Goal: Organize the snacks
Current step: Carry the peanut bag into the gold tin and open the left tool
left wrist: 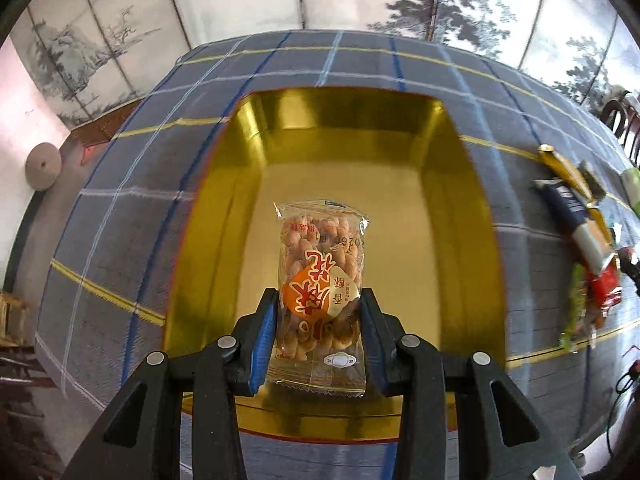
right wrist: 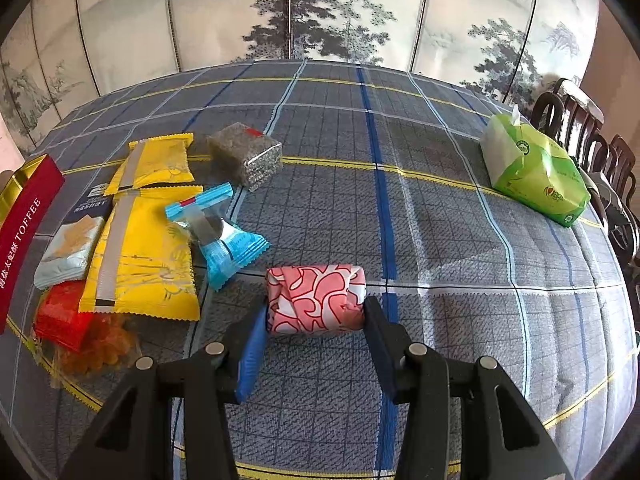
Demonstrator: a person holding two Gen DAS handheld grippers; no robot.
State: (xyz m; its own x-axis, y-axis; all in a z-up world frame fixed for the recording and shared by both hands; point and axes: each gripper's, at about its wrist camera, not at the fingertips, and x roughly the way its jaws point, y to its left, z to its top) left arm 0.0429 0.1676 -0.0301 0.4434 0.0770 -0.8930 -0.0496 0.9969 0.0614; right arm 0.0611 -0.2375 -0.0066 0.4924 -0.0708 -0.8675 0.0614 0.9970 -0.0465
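1. Left wrist view: the left gripper [left wrist: 319,320] is clamped on a clear packet of twisted snacks [left wrist: 322,276], its blue pads pressing the packet's two sides
2. The packet hangs over the gold inside of an open tin [left wrist: 452,184] that sits on the checked tablecloth [left wrist: 120,184]
3. More snack packets [left wrist: 588,240] lie in a heap on the cloth to the right of the tin
4. Right wrist view: the right gripper [right wrist: 316,320] is clamped on a pink patterned sweet [right wrist: 316,298], held by its two ends
5. To its left lie two yellow packets [right wrist: 148,240], a blue wrapped sweet [right wrist: 218,232], a red packet [right wrist: 60,320] and a grey block [right wrist: 246,154]
6. The tin's red side, marked TOFFEE [right wrist: 24,232], shows at the far left; a green tissue pack [right wrist: 536,168] lies far right
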